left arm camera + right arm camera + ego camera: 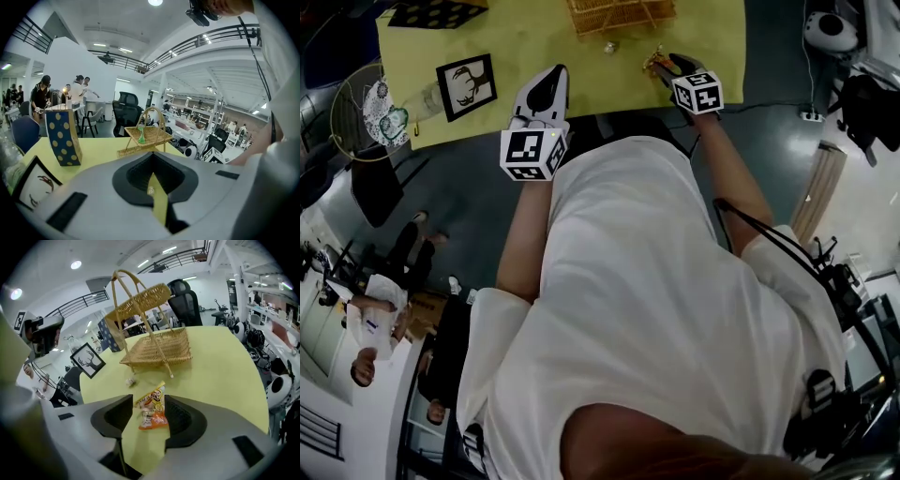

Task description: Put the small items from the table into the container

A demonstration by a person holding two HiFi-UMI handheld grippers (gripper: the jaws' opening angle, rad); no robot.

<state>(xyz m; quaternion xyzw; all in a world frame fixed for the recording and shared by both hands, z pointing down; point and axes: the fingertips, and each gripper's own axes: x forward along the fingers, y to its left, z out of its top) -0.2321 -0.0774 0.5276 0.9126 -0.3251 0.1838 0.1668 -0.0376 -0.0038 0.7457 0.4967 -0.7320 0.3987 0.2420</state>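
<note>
The right gripper [149,404] had jaws apart around the snack [152,412], ready to grab it for the basket [157,348]; the left gripper [152,185] was closed tight.

the wicker basket [619,14] is cut off by the head view's top edge; the pale item [609,46] near it is too small to identify.

The table [225,371] is yellow-green, the snack packet [152,411] orange-yellow.
</note>
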